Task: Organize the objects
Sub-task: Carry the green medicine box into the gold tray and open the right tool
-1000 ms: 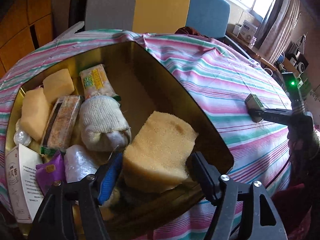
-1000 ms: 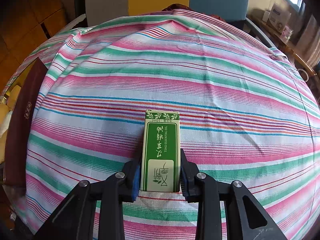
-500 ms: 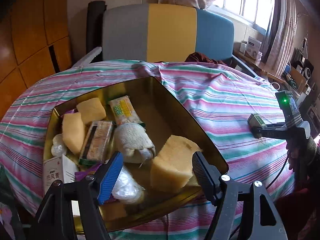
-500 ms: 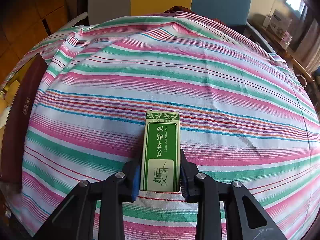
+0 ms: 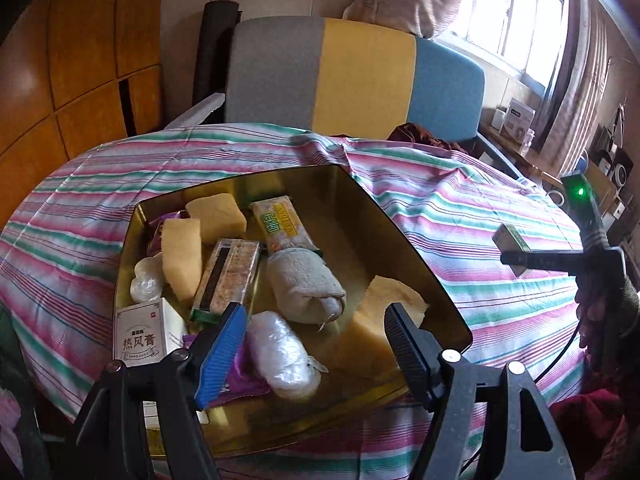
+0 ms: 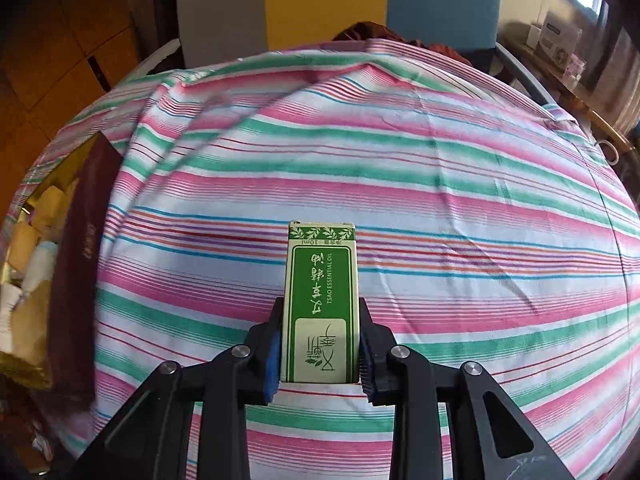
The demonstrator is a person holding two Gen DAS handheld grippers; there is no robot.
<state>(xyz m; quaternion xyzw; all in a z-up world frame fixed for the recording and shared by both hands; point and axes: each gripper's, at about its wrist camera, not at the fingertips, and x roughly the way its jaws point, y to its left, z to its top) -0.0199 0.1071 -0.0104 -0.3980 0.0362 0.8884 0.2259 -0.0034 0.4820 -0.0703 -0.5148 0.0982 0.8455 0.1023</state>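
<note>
Striped tablecloth lies bare right of the gold tin. Right gripper clamps a green essential-oil carton; left gripper gapes empty over spongy blocks.

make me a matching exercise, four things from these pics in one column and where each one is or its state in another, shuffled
Things:
1. green essential oil box
2. left gripper
3. rolled grey sock
4. striped cloth

Places or states:
A. lies in the gold tin among sponges and snack packets
B. open and empty above the tin
C. spread over the table, under the tin
D. clamped between the pads of the right gripper

Pairs: 1-D, 2-B, 3-A, 4-C
</note>
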